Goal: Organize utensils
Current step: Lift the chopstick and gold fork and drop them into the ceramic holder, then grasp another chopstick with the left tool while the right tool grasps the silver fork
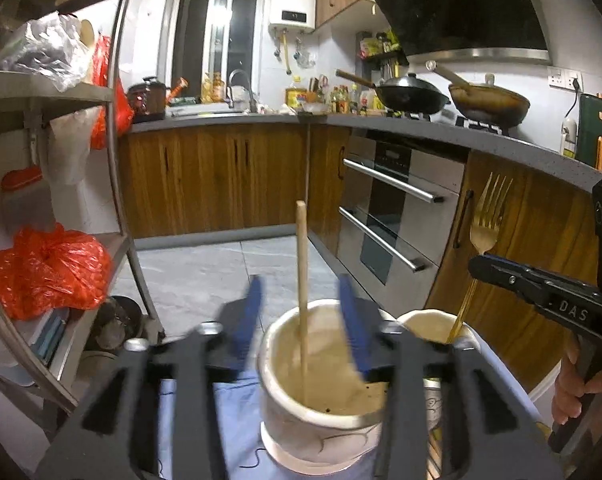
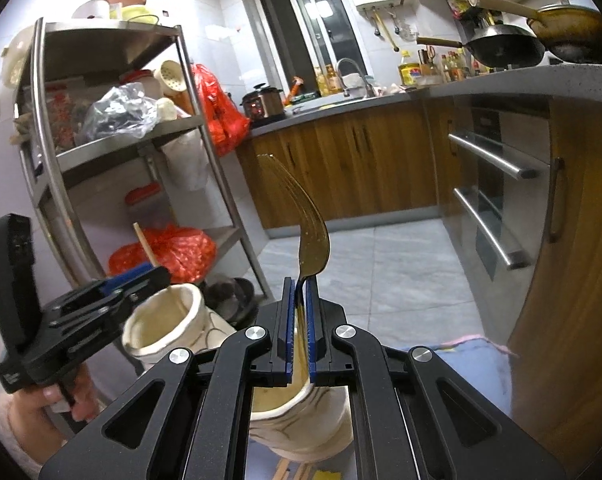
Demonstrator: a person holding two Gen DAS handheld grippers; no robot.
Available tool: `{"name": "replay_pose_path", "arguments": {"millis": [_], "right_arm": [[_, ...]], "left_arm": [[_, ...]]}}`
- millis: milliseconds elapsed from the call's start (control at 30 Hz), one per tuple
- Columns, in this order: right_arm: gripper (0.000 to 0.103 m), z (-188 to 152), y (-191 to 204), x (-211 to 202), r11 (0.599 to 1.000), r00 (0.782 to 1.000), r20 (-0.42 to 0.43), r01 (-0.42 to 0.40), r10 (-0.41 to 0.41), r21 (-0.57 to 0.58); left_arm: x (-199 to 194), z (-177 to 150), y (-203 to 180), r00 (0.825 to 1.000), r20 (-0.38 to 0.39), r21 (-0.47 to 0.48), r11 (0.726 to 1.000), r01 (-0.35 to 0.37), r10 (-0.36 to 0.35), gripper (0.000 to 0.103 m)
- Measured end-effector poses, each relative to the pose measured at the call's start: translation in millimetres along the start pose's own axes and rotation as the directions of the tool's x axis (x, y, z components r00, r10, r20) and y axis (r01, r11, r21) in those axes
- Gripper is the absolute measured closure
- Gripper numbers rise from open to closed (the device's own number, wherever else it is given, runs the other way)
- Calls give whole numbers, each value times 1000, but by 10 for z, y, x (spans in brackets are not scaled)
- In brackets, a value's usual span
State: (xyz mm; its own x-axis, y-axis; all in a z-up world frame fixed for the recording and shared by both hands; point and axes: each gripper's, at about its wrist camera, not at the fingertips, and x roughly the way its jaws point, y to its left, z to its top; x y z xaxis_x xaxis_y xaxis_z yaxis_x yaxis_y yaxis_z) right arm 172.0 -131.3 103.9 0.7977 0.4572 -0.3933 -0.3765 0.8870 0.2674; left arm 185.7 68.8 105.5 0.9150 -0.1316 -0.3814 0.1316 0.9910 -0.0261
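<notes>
Two white ceramic cups stand side by side on a blue cloth. A wooden chopstick (image 1: 301, 280) stands in the left cup (image 1: 321, 412). My left gripper (image 1: 301, 312) is open above this cup, its blue fingers either side of the chopstick and apart from it. My right gripper (image 2: 300, 312) is shut on a golden fork (image 2: 307, 232), tines up, its handle reaching down into the right cup (image 2: 301, 420). In the left wrist view the fork (image 1: 489, 216) stands over the right cup (image 1: 433, 320). The left cup (image 2: 169, 324) and chopstick (image 2: 147, 246) also show in the right wrist view.
A metal shelf rack (image 2: 113, 152) with red bags stands to the left. Wooden cabinets and an oven (image 1: 397, 216) run along the back and right under a grey counter (image 2: 533, 80) with pans. The blue cloth (image 2: 469, 372) covers the surface beneath the cups.
</notes>
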Motion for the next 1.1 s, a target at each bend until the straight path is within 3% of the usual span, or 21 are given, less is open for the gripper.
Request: {"name": "replay_pose_path", "arguments": {"millis": [133, 300, 400, 467, 533, 767, 967, 1100], "right_arm": [[95, -7, -25, 3, 1000, 1000, 3, -3, 3, 7], [91, -8, -24, -5, 1000, 1000, 5, 7, -7, 5], [75, -16, -58, -55, 1000, 1000, 13, -1, 1, 19], [70, -18, -68, -110, 1000, 1000, 20, -4, 3, 23], [53, -24, -84, -200, 1000, 999, 32, -10, 9, 30], [11, -135, -114, -645, 999, 997, 73, -26, 24, 25], [5, -338, -163, -1014, 999, 995, 89, 34, -34, 6], [5, -543, -222, -1135, 997, 996, 43, 81, -81, -11]], "left_arm": [[-124, -16, 42, 1000, 19, -12, 1000, -4, 4, 45], [-260, -84, 101, 1000, 17, -31, 999, -5, 6, 41], [-332, -125, 120, 1000, 19, -31, 999, -15, 16, 38], [-375, -142, 134, 1000, 22, -33, 999, -21, 22, 34], [-442, -157, 158, 999, 26, -47, 999, -18, 19, 29], [-713, -236, 167, 999, 42, -58, 998, -15, 18, 6], [-945, -434, 62, 1000, 26, -45, 999, -2, 3, 6], [-999, -631, -111, 1000, -25, -18, 1000, 17, -18, 6]]}}
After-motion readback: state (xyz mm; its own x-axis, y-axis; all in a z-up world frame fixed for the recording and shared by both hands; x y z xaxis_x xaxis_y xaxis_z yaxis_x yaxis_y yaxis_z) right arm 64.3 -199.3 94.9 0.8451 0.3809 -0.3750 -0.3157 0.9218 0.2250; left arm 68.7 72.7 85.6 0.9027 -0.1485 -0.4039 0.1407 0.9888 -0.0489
